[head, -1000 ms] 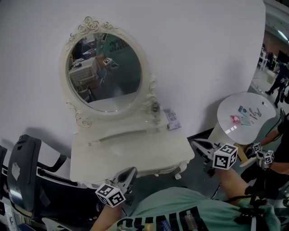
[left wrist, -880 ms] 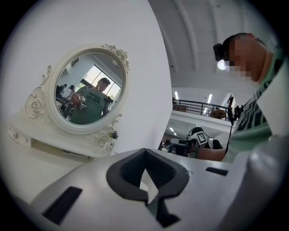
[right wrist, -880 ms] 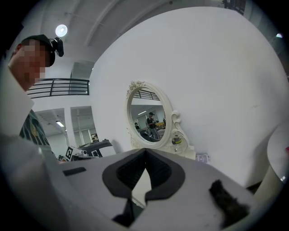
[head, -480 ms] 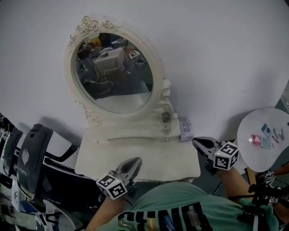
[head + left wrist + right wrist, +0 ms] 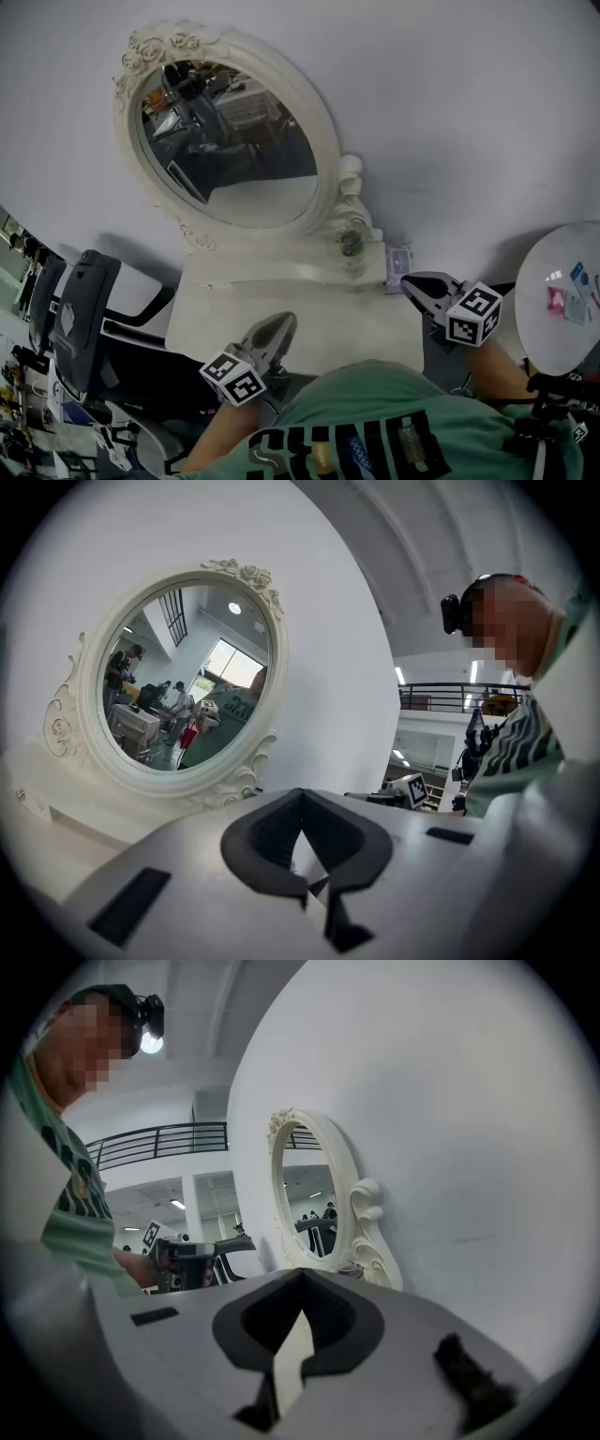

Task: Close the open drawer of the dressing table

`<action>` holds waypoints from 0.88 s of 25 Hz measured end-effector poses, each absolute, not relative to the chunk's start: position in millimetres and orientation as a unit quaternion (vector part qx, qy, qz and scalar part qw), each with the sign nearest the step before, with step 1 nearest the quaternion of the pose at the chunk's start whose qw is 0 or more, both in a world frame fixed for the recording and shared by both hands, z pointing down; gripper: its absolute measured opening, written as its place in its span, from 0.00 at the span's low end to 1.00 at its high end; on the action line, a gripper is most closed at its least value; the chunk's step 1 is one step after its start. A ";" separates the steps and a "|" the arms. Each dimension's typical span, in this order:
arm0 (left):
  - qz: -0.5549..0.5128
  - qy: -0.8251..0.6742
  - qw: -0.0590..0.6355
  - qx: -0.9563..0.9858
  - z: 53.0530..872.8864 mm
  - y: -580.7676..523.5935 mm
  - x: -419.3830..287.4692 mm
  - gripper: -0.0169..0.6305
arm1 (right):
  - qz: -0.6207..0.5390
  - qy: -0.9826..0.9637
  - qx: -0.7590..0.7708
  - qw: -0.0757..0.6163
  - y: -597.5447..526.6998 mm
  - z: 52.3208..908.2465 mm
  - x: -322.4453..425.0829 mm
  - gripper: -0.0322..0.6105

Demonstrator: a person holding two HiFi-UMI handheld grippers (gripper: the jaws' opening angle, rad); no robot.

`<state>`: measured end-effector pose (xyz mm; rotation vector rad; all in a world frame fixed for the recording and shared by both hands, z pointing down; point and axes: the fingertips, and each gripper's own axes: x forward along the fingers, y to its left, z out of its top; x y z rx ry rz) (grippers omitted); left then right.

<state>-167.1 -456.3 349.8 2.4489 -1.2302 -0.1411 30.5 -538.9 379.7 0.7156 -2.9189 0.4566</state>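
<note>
Dressing table [image 5: 319, 314] stands against the wall straight ahead of me, with its mirror [image 5: 230, 141] above. The top runs left to right. No view shows the drawer; I judge it sits under the front edge, below both grippers. Left gripper [image 5: 281, 325], jaws together and empty, sits over the front middle and is nearer. Right gripper [image 5: 412, 283], jaws also together on nothing, hangs off the right end.

Dressing table [image 5: 309, 319] front behind shirt [image 5: 375, 412]
</note>
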 end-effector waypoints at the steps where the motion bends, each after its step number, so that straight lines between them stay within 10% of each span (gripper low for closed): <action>1: -0.049 -0.434 0.195 0.878 349.1 -462.8 -173.4 0.04 | 0.145 -0.958 0.240 0.053 -541.5 380.5 25.9 0.07; 22: -0.060 -0.339 0.172 0.923 340.3 -544.6 -218.7 0.04 | 0.141 -0.916 0.372 0.054 -580.2 354.3 11.1 0.07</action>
